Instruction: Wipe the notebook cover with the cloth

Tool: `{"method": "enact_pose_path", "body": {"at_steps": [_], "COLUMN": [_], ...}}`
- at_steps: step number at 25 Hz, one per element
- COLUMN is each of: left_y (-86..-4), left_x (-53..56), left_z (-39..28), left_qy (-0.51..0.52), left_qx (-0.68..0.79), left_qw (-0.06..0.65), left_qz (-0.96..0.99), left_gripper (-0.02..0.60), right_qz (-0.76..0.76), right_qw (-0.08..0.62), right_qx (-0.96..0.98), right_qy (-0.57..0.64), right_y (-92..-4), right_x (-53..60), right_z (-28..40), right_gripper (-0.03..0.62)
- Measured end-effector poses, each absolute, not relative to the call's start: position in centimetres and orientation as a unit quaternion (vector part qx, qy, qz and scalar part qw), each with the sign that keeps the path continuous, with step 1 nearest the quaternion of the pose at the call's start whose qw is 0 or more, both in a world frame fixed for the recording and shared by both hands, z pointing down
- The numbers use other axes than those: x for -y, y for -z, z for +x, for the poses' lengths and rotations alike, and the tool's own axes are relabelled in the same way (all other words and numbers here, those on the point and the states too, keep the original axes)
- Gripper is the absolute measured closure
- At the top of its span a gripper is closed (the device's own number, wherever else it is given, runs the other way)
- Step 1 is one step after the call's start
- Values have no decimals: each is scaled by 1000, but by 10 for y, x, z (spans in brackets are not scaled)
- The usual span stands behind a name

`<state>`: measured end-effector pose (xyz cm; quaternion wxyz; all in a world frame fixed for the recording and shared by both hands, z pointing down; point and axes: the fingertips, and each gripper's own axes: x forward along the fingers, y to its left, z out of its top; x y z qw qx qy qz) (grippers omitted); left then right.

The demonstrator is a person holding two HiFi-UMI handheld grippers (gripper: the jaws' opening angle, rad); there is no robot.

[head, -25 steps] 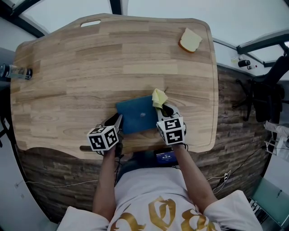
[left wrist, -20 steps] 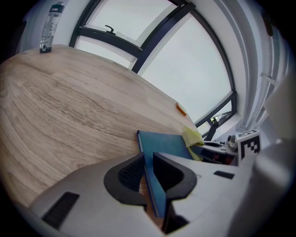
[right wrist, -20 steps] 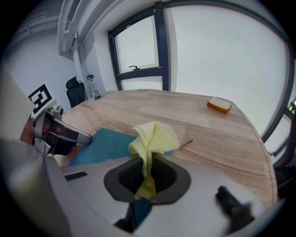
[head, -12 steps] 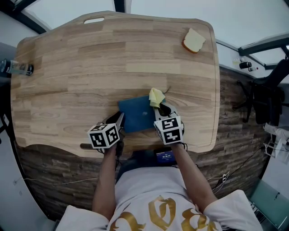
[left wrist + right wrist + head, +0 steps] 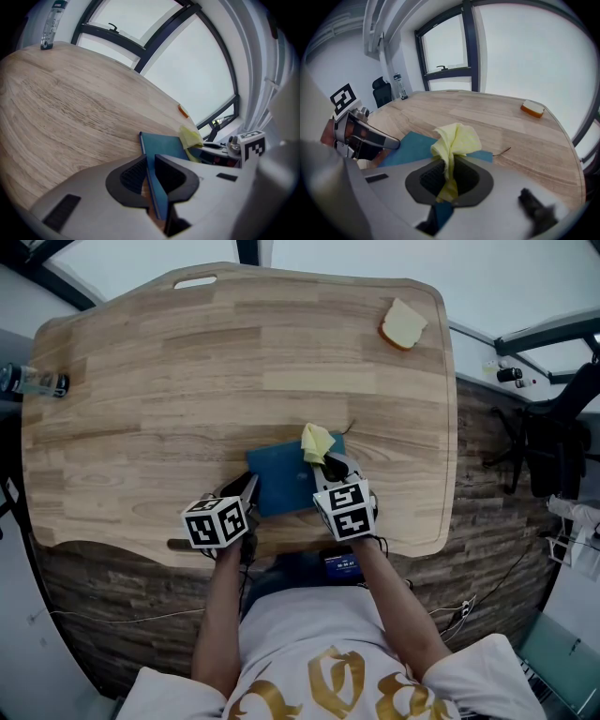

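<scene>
Wooden surface (image 5: 169,371), centre frame: left gripper (image 5: 248,491) fingers clamp the flat blue notebook (image 5: 281,479), right gripper (image 5: 328,465) fingers pinch the crumpled yellow cloth (image 5: 316,441), seemingly mid-wipe; next, drag it across the cover.

A pale wood-grain bench (image 5: 187,381) stretches ahead of my right hand-held gripper (image 5: 449,176). Beyond it I see large dark-framed windows (image 5: 445,44) giving flat daylight. Far to its left a black office chair (image 5: 382,93) stands by a white wall (image 5: 340,63); dark plank floor (image 5: 497,474) lies to its right.
</scene>
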<state>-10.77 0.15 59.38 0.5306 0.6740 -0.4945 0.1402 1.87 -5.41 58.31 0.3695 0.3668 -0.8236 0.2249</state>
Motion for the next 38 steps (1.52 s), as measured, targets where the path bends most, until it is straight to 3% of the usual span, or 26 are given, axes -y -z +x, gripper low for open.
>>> {"method": "enact_pose_path", "body": {"at_steps": [38], "left_y": [-594], "left_x": [-1], "left_z": [-110], "left_qy": [-133], "left_qx": [485], "left_qw": [544], "left_qz": [671], "left_gripper": [523], "right_qz": [257], "right_qw": [389], "right_qx": [858], "right_qy": [-215], "right_y": [-584], "right_x": [31], "right_z": [-61], "right_gripper": [556]}}
